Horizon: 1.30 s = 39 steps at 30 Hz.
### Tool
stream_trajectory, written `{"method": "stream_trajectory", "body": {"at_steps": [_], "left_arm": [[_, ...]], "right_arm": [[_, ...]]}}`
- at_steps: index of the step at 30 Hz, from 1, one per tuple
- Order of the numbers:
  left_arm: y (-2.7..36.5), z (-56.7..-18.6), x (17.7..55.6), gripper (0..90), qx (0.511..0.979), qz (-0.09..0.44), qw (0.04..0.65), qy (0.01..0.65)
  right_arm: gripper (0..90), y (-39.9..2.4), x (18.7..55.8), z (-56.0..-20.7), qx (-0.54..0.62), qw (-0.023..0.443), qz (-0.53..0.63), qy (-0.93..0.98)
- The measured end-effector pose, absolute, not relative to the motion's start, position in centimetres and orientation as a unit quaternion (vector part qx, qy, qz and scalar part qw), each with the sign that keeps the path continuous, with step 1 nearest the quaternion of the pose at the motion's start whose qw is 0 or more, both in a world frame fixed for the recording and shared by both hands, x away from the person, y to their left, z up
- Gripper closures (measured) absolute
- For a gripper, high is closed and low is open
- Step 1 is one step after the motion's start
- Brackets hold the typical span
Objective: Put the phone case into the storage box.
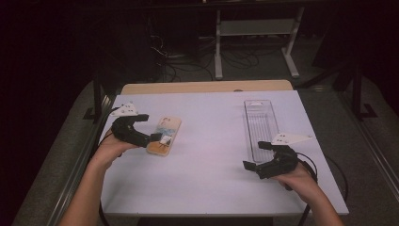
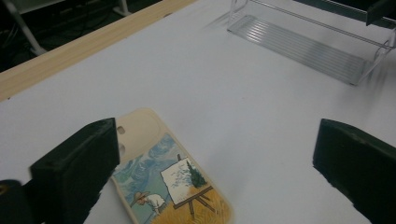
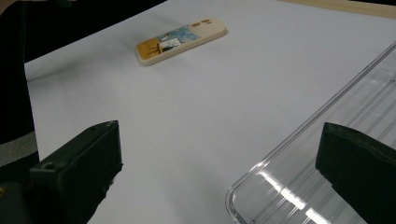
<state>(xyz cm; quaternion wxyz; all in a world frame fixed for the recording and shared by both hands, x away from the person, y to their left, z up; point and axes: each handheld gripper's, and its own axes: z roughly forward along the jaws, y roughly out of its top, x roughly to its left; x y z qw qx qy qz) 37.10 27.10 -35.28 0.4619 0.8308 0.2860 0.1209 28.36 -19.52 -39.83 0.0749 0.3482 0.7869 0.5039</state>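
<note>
White counter with a wooden strip along its far edge, seen from above; dark floor, cables and a white frame beyond. Wide bare stretch across the middle and the near edge, open for moving.

Toward the left edge, a phone case lying flat, cream with a painted scene of an easel. Toward the right edge, a long clear plastic tray lying lengthwise from far to near, well apart from the phone case.

Left gripper held in a hand at the left edge, jaws spread wide, near end of the phone case between them; contact cannot be told. Right gripper held in a hand near the right front corner, jaws spread wide around the tray's near end, holding nothing. Forearms entering from the near edge.
</note>
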Motion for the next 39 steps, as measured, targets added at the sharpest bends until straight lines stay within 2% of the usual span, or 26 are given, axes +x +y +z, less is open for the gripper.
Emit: {"method": "stream_trajectory", "body": {"at_steps": [26,35,39], "left_arm": [[26.1,-35.9,40.2,7.4,0.83,0.132,0.459,0.287],[26.5,-36.8,41.0,15.4,0.828,0.139,0.448,0.306],[26.8,-37.6,41.5,23.2,0.825,0.141,0.439,0.325]], "right_arm": [[0.1,-19.5,28.3,-39.8,0.349,0.074,0.505,0.786],[0.1,-19.4,28.3,-39.8,0.347,0.074,0.503,0.788],[0.1,-19.4,28.3,-39.8,0.349,0.074,0.504,0.787]]}}
